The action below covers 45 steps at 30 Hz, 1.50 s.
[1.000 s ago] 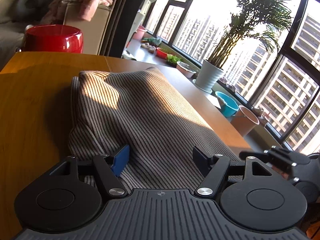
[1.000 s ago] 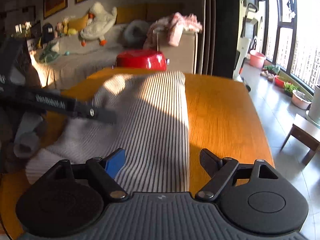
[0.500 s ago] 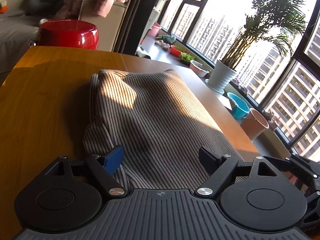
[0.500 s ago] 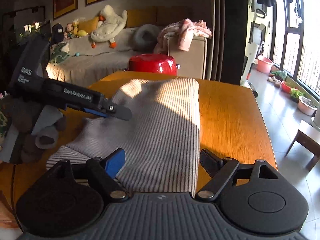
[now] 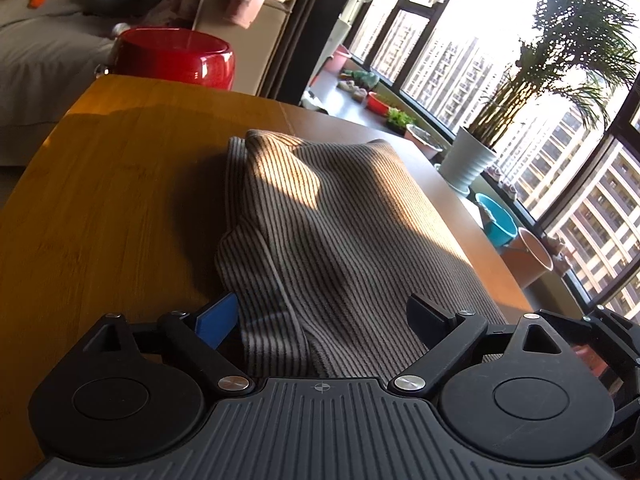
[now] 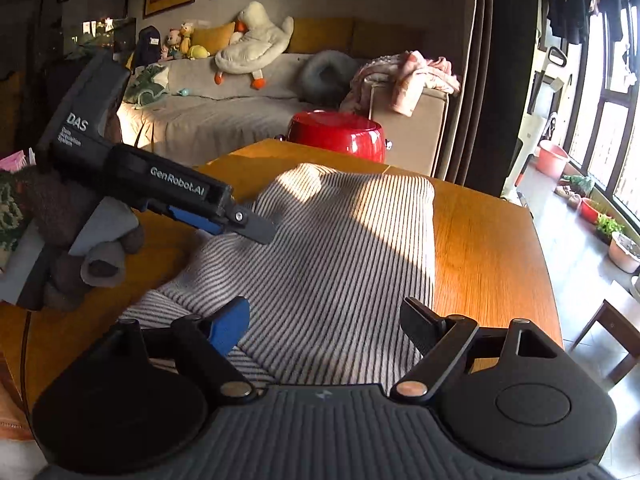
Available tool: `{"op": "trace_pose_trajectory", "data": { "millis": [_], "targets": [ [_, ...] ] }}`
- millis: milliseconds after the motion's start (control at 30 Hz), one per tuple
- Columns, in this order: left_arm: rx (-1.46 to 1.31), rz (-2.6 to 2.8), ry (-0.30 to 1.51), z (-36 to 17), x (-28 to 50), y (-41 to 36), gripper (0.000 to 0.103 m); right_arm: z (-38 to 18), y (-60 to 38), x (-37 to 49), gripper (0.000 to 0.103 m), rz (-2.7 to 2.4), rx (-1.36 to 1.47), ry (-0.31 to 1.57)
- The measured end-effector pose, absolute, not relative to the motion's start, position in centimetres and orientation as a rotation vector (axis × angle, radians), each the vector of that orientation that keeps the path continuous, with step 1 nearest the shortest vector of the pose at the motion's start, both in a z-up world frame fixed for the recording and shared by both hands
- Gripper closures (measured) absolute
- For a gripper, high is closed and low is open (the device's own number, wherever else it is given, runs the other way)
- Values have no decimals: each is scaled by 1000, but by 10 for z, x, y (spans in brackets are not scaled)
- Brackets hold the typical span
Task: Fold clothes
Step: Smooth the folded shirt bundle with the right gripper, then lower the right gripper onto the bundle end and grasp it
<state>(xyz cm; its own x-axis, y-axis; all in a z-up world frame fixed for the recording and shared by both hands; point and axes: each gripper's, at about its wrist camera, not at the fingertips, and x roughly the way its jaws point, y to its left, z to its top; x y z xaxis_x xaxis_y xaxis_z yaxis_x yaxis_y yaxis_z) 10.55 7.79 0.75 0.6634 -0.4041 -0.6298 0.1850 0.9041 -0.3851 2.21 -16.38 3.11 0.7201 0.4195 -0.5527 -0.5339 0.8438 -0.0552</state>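
Jaws of both grippers, left gripper (image 5: pixel 320 316) and right gripper (image 6: pixel 324 316), spread astride the grey striped knit garment (image 6: pixel 332 248) on the wooden desk (image 6: pixel 488 248), likely positioned to pinch its near edge.

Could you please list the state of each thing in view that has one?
Striped sweater: folded, lying flat on the wooden table.
Left gripper: jaws open, over the sweater's near edge.
Right gripper: jaws open, over the sweater.
Red pot: upright beyond the table's far edge.
Pink blanket: draped over the sofa arm.
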Motion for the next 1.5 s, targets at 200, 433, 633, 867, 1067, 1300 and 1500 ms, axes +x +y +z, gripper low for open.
{"op": "trace_pose_trajectory", "data": {
  "millis": [200,433,633,867,1067,1300,1500],
  "targets": [
    [-301,-331,773,12,103,80,7,6,-158,31,16,531,-222,632],
    [-298,-323,763,15,103,81,7,31,-148,16,15,585,-298,527],
    [-287,-335,760,18,101,80,7,10,-142,23,15,580,-300,605],
    [-289,-327,756,18,100,85,6,25,-125,-2,15,734,-423,498],
    [-284,-314,765,17,101,86,5,9,-103,-13,15,831,-543,478],
    [-277,-314,771,16,100,86,5,14,-105,-39,15,932,-651,424],
    [-275,-327,767,17,98,85,4,-2,-110,-32,15,850,-665,468]
  ]
}}
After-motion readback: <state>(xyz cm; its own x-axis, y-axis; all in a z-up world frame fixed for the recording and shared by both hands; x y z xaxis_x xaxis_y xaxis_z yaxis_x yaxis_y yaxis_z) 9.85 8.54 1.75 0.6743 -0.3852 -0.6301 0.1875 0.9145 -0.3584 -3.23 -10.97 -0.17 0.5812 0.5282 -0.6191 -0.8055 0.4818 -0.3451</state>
